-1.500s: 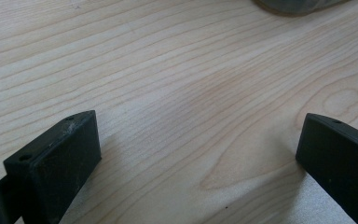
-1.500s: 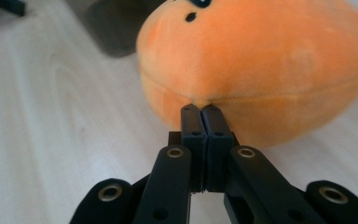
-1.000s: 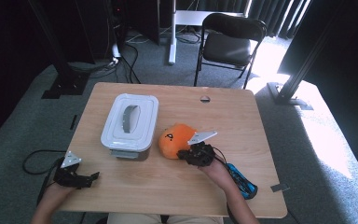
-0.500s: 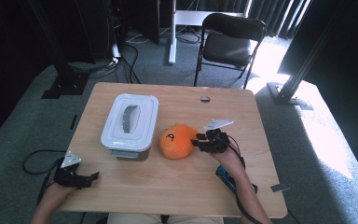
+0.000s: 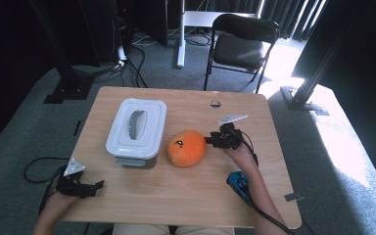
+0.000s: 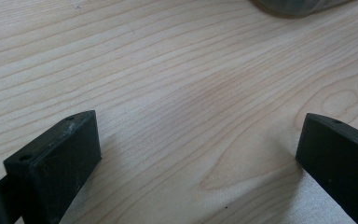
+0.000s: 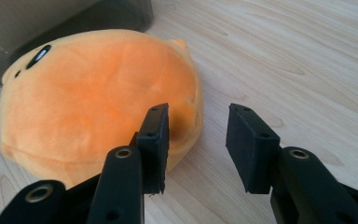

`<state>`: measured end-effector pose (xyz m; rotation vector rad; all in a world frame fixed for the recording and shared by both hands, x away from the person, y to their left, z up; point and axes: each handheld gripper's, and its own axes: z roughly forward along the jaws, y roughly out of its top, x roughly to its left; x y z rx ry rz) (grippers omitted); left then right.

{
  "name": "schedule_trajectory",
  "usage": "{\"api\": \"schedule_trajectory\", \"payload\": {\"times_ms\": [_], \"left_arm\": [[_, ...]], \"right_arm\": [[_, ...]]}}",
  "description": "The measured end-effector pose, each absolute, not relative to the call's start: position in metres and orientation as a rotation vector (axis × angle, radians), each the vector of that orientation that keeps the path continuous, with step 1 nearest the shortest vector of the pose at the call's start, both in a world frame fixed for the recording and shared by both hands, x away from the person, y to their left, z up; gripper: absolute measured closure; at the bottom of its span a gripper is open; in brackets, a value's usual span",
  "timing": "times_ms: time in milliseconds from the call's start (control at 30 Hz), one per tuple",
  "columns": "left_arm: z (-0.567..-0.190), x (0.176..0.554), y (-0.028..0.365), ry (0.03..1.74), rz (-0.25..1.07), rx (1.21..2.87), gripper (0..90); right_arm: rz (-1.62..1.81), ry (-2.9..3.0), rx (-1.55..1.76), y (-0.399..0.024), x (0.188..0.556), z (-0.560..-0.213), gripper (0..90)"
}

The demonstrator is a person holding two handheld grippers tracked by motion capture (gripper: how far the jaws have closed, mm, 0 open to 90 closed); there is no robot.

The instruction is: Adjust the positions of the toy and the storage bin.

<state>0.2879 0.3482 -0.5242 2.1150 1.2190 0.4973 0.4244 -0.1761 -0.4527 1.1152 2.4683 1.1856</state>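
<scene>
A round orange plush toy point(image 5: 187, 147) lies mid-table, just right of a white lidded container point(image 5: 137, 127). My right gripper point(image 5: 209, 140) points at the toy's right side. In the right gripper view its jaws point(image 7: 198, 116) have just been opening and stand apart with only bare wood between them. The left pad point(image 7: 156, 140) stands in front of the plush toy point(image 7: 98, 93); contact cannot be told. My left gripper point(image 5: 95, 186) rests at the table's front left edge. Its jaws point(image 6: 198, 140) are wide open over bare wood.
A blue object point(image 5: 237, 180) lies on the table beside the right forearm. A small dark disc point(image 5: 216, 103) sits near the far edge. A black chair point(image 5: 240, 44) stands behind the table point(image 5: 176, 205). The container's base point(image 6: 298, 4) is ahead of the left gripper.
The right gripper has moved from the toy's near side up along its right side, and its jaws have opened. The toy, container and left gripper have stayed in place.
</scene>
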Motion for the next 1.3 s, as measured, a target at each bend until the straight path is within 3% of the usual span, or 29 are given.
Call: {"api": "schedule_trajectory", "payload": {"times_ms": [100, 133, 167, 300, 867, 1300], "left_arm": [[-0.524, 0.288, 0.348, 1.219, 0.497, 2.115, 0.4], [-0.524, 0.288, 0.348, 1.219, 0.497, 2.116, 0.4], [-0.524, 0.288, 0.348, 1.220, 0.497, 2.117, 0.4], [-0.524, 0.288, 0.348, 1.218, 0.499, 2.119, 0.4], [-0.524, 0.288, 0.347, 1.219, 0.506, 2.123, 0.4], [-0.524, 0.288, 0.347, 1.218, 0.506, 2.123, 0.4]], "right_arm": [[1.195, 2.491, 1.119, -0.175, 0.426, -0.455, 61.3], [1.200, 2.519, 1.109, -0.176, 0.425, -0.457, 73.3], [1.195, 2.524, 1.103, -0.176, 0.424, -0.457, 78.7], [1.200, 2.539, 1.076, -0.178, 0.416, -0.458, 85.1], [1.214, 2.532, 1.096, -0.173, 0.353, -0.464, 83.6], [1.269, 2.550, 1.088, -0.159, 0.330, -0.468, 71.6]]}}
